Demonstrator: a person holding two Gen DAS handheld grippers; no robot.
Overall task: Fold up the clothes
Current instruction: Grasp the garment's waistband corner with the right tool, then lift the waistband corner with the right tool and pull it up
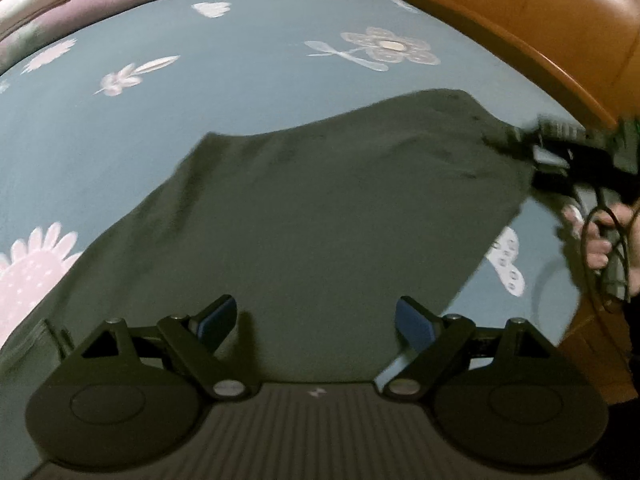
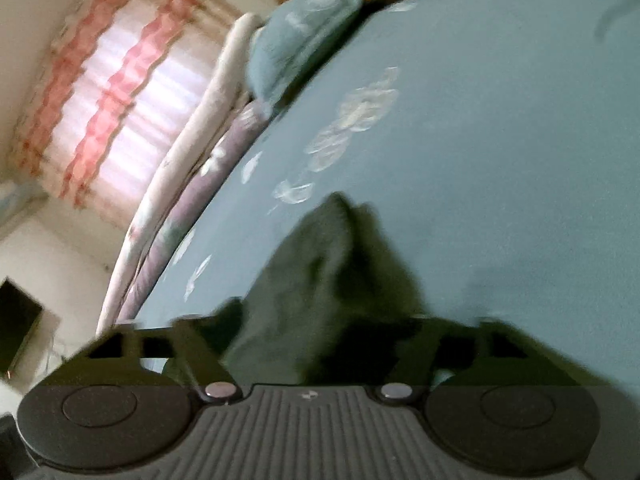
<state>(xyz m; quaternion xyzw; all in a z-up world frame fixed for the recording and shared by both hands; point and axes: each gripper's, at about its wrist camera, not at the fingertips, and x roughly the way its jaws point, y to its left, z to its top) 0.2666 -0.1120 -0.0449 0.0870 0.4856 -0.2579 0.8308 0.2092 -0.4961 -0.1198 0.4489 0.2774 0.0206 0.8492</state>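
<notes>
Right claw (image 1: 516, 140) is clamped on the far right corner of the dark green garment (image 1: 320, 208); in its own view the cloth (image 2: 320, 280) bunches up between the closed-in fingers, picture blurred. Hand (image 1: 604, 240) on its grip shows at the right edge of the left view, cable looping beside it. Left claw (image 1: 316, 320) is spread wide, blue pads (image 1: 416, 322) apart, hovering over the near edge of the garment, nothing gripped. Garment lies spread flat on the teal flowered bedsheet (image 1: 120, 140), near the bed's right side by the wooden bed frame (image 1: 520, 20). Folded quilts (image 2: 192, 184) and a teal pillow (image 2: 300, 36) sit at the far end. Pink striped curtain (image 2: 100, 100) behind them.
</notes>
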